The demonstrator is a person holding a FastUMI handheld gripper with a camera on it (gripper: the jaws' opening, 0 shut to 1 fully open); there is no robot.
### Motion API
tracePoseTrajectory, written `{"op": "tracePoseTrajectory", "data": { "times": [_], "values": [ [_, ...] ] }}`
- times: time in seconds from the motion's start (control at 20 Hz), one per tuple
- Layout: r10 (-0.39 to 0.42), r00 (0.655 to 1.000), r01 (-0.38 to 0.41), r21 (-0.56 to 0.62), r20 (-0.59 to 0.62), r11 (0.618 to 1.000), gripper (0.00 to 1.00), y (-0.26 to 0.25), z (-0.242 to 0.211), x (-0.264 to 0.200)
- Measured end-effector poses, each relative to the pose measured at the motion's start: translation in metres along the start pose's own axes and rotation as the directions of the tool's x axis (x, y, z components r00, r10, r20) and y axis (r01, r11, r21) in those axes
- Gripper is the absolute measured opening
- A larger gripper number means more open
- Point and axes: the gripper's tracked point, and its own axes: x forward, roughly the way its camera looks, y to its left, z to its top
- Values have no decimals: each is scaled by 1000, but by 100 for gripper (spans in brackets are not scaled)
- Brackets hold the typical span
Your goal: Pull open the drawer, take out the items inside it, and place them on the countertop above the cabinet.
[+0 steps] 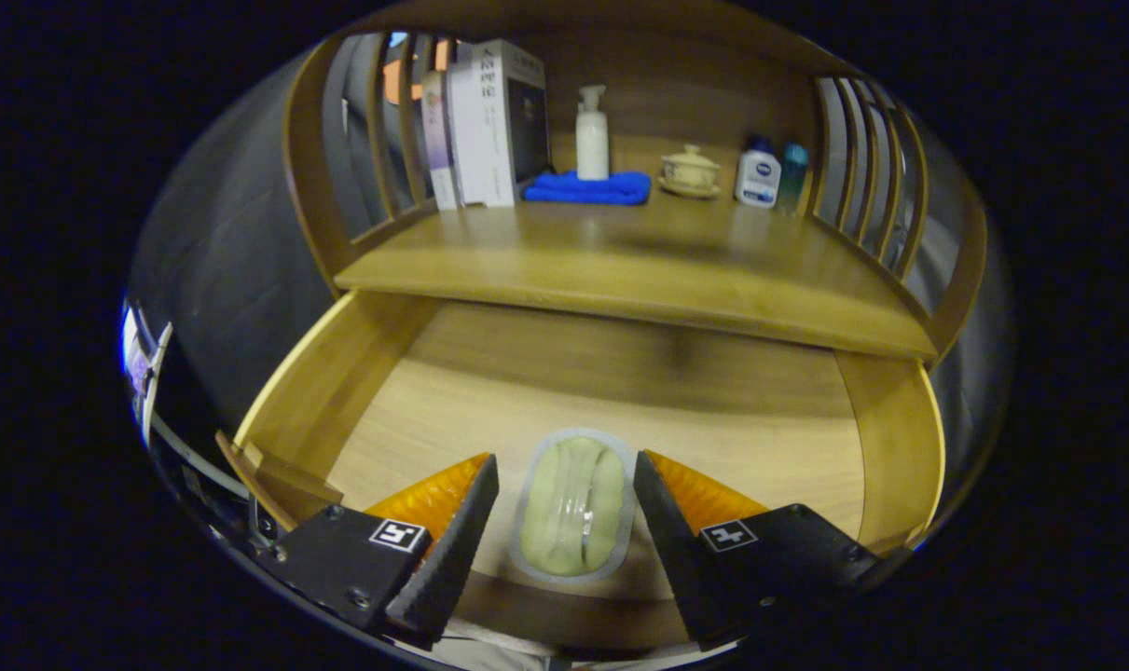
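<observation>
The wooden drawer (340,373) stands pulled out below the countertop (639,270). On its floor lies a pale green item in a clear sealed packet (573,508), lengthwise between my fingers. My gripper (564,475) is open, hovering over the packet with one fingertip (475,494) on each side of it. Neither finger touches the packet as far as I can see.
At the back of the countertop stand white boxes (485,121), a white pump bottle (592,135) on a folded blue cloth (587,188), a lidded cup on a saucer (690,172), a small white bottle (758,172) and a teal bottle (792,177). Slatted wooden sides (867,168) flank the counter.
</observation>
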Motion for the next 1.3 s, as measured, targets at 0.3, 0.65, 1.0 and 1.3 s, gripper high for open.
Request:
{"op": "tracePoseTrajectory", "data": {
  "times": [0.3,0.65,1.0,1.3],
  "values": [
    [2,999,-2,5,-54,1000,84,3,-8,15],
    [-2,998,2,1,-64,1000,35,-2,-7,18],
    [43,998,-44,-18,-41,999,18,2,-9,15],
    [43,998,-41,-49,39,998,18,-1,11,-3]
  ]
}}
